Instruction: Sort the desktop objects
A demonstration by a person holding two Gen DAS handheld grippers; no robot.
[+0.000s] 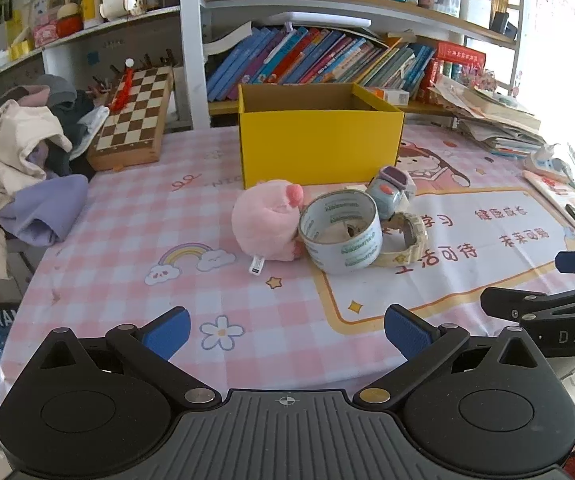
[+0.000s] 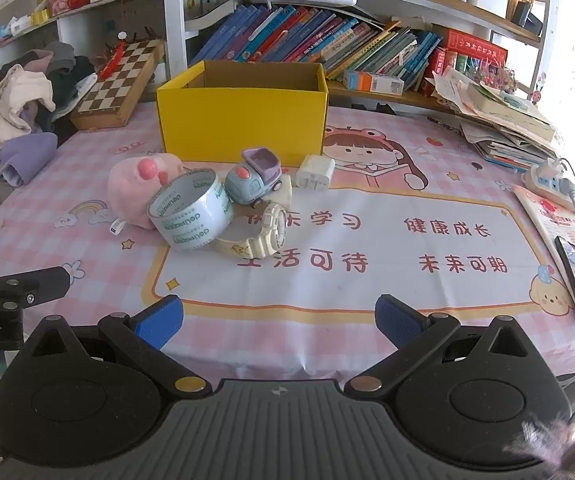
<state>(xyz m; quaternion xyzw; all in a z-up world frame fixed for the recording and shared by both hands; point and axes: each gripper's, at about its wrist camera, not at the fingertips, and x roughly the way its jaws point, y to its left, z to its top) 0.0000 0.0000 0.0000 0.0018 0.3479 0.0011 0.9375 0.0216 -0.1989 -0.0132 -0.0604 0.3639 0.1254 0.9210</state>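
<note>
Five items: clustered mid-desk, just before an open yellow corrugated cardboard box (image 2: 243, 120).
Plush: round fuzzy pink soft toy (image 1: 265, 220) with a white sewn tag, touching the tape.
Tape: wide clear packing-tape roll (image 2: 187, 210) standing on edge, glossy, printed "deli" in green; leans on the plush.
Watch: cream plastic wristwatch (image 2: 265, 232) with a round face and a cartoon sticker on its strap, beside the tape.
Car: small blue-and-lilac plastic toy truck (image 2: 253, 178), just behind the watch.
Plug: white cube-shaped charger (image 2: 315, 172), seen clearly only in the right wrist view.
Desk: pink gingham cloth (image 1: 127, 240), large red Chinese characters.
Left hand-held gripper (image 1: 285, 330): blue ribbed pads spread apart, empty, near desk edge.
Right hand-held gripper (image 2: 279, 318): likewise spread, empty; "DAS" reads on its body in the left view.
</note>
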